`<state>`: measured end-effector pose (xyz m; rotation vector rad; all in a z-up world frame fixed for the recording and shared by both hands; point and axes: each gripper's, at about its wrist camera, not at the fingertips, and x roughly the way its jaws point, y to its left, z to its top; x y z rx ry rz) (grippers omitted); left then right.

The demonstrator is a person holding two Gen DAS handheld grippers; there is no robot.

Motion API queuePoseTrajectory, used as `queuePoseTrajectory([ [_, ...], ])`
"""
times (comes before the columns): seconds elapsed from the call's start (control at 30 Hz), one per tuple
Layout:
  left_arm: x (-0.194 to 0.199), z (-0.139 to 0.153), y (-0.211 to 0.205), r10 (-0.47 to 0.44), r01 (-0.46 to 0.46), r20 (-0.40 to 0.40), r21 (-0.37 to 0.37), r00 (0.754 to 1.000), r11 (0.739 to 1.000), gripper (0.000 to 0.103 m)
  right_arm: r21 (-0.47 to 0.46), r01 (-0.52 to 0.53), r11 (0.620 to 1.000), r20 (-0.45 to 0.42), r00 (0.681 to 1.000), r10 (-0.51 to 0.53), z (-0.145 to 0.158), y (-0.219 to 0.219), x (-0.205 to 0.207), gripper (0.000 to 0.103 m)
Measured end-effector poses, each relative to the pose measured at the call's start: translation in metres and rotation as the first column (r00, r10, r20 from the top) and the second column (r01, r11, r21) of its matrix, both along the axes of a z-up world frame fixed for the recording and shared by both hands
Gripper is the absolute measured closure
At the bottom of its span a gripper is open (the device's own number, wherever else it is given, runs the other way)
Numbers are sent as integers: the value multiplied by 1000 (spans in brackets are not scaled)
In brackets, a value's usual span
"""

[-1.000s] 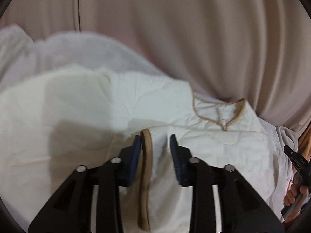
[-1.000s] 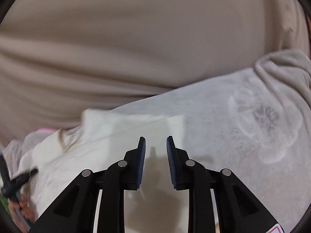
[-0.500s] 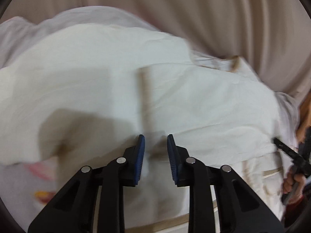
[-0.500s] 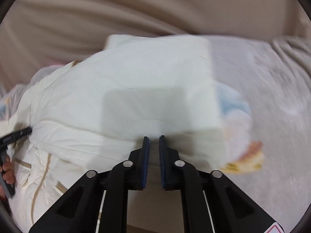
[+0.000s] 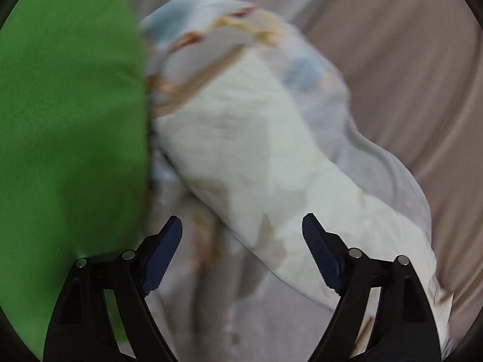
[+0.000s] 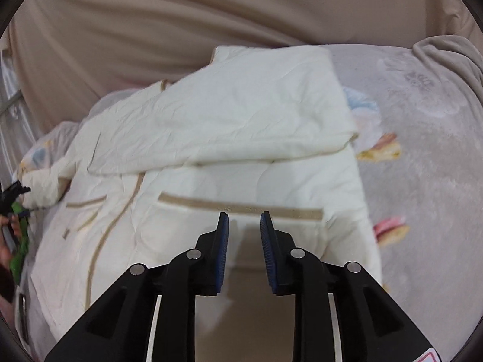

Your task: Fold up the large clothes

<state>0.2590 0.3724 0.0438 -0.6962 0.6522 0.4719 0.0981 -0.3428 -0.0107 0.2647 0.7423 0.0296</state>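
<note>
A cream quilted jacket (image 6: 217,138) with tan trim lies on the grey blanket (image 6: 422,166), its upper part folded down over the pocketed lower part. My right gripper (image 6: 244,226) is open and empty, just above the jacket's near hem by the tan pocket band (image 6: 241,206). In the left wrist view the jacket (image 5: 256,157) is blurred and runs diagonally. My left gripper (image 5: 241,229) is wide open and empty, near the jacket's edge. The left gripper shows small at the left edge of the right wrist view (image 6: 12,193).
A green cloth mass (image 5: 66,120) fills the left of the left wrist view, close to the left finger. A beige curtain (image 6: 181,24) hangs behind the bed. The blanket has coloured printed patches (image 6: 380,147).
Both grippers let go of the jacket and opened. The right one pulled back toward the near hem. The left one swung away to the side, so green cloth now fills its left.
</note>
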Motion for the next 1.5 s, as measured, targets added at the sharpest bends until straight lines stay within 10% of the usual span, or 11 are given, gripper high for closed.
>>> queuePoseTrajectory([
  [0.23, 58, -15, 8, -38, 41, -99, 26, 994, 999, 14, -67, 11, 998, 3, 1000, -11, -10, 8, 1, 71],
  [0.47, 65, -2, 12, -19, 18, -37, -25, 999, 1000, 97, -41, 29, 999, 12, 1000, -28, -12, 3, 0, 70],
  [0.6, 55, 58, -31, -145, 141, 119, 48, 982, 989, 97, -43, 29, 999, 13, 1000, -28, -12, 4, 1, 67],
  [0.73, 46, 127, -124, -351, 312, 237, 188, 906, 931, 98, -34, 26, 999, 16, 1000, -26, -12, 3, 1, 66],
  [0.87, 41, 168, -248, -592, 526, 286, 276, 754, 804, 98, -31, 20, 999, 17, 1000, -19, -11, 3, 0, 62],
  [1.03, 49, 152, -406, -794, 730, 206, 314, 572, 608, 97, -15, 12, 1000, 25, 1000, -11, -11, 3, -1, 58],
  [1.13, 69, 105, -487, -855, 813, 117, 266, 505, 517, 91, 5, 9, 1000, 30, 999, -9, -12, 1, -2, 55],
  [1.3, 50, 12, -557, -877, 870, -71, 181, 476, 458, 70, 45, 4, 999, 39, 999, -6, -11, -2, -3, 50],
  [1.5, 26, 23, -509, -890, 874, 44, 168, 455, 455, 24, 87, -4, 996, 51, 999, -1, -12, -6, -5, 45],
])
